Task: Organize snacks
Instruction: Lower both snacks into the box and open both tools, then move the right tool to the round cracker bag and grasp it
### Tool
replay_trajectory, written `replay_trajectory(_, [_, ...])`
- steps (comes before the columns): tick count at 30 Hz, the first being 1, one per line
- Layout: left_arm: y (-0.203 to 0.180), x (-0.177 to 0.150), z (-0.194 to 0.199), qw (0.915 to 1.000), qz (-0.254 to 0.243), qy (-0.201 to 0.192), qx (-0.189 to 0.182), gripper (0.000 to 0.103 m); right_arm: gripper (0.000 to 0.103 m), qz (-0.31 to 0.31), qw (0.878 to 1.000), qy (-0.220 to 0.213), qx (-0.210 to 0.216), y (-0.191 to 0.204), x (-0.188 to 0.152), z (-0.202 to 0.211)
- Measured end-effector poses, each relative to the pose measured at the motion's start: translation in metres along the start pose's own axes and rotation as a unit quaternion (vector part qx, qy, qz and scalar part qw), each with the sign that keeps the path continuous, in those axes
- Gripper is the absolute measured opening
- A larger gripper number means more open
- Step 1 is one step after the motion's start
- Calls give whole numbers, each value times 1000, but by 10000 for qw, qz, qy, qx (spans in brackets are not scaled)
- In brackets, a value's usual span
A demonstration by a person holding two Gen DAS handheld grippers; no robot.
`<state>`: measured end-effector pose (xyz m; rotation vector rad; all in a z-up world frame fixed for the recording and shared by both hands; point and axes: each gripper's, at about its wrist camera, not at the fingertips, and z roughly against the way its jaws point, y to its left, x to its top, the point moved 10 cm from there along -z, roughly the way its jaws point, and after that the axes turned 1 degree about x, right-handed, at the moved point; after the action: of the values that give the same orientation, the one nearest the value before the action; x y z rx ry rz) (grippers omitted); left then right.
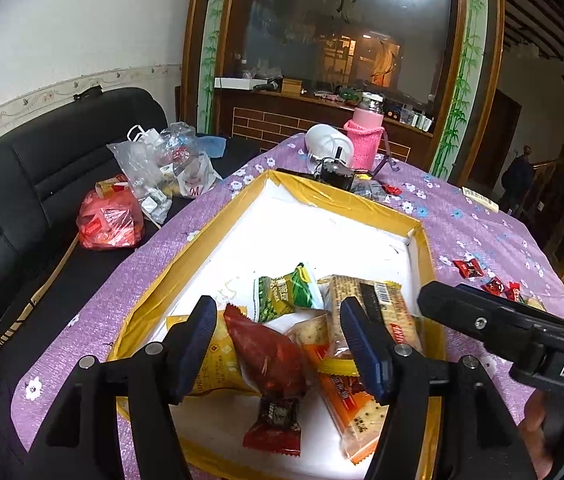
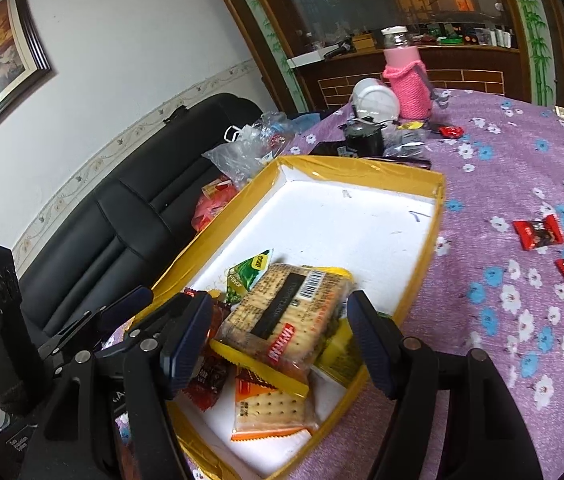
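Note:
A yellow-rimmed white tray (image 1: 321,196) (image 2: 361,168) on the purple flowered tablecloth holds several snack packets. Among them are a dark red packet (image 1: 270,356), a green pea packet (image 1: 285,292), a long cracker pack (image 1: 377,308) (image 2: 293,320) and an orange cracker pack (image 1: 345,400) (image 2: 270,408). My left gripper (image 1: 278,320) hangs open above the dark red packet, its pads clear of it. Beside it, my right gripper (image 2: 280,308) stands open over the long cracker pack without touching it. Loose red candies (image 1: 467,268) (image 2: 537,232) lie on the cloth right of the tray.
Behind the tray stand a pink sleeved bottle (image 1: 363,136) (image 2: 407,80), a white round object (image 1: 329,140) and a black device (image 1: 335,174). To the left, a black sofa (image 1: 42,160) carries plastic bags (image 1: 162,168) and a red bag (image 1: 110,220).

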<state>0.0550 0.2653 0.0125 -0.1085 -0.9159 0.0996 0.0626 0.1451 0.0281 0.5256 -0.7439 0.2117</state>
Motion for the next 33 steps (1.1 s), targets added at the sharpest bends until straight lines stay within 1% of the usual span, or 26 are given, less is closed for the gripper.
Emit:
replay_trajectory(10, [-28, 4, 16, 9995, -293, -97, -21, 69, 69, -246, 9994, -239, 29, -21, 3, 34])
replay_trajectory(14, [-42, 4, 23, 9990, -428, -120, -33, 69, 69, -393, 9987, -339, -4, -38, -1, 51])
replay_trajectory(19, [-68, 4, 30, 9977, -657, -162, -101, 71, 69, -615, 9974, -314, -214, -69, -4, 66])
replay_trajectory(22, [-92, 3, 29, 9962, -808, -86, -310, 71, 69, -826, 9955, -356, -304, -96, -2, 83])
replay_trajectory(26, [-123, -4, 29, 9929, -1085, -48, -486, 71, 69, -1080, 9908, -475, -660, -141, 1, 110])
replay_trajectory(32, [-163, -23, 26, 9852, -1522, 190, -770, 71, 69, -1621, 9789, -555, -1117, -220, -1, 145])
replay_trajectory(33, [-168, -25, 27, 9840, -1584, 192, -790, 71, 69, -1722, 9745, -573, -1320, -241, -2, 152])
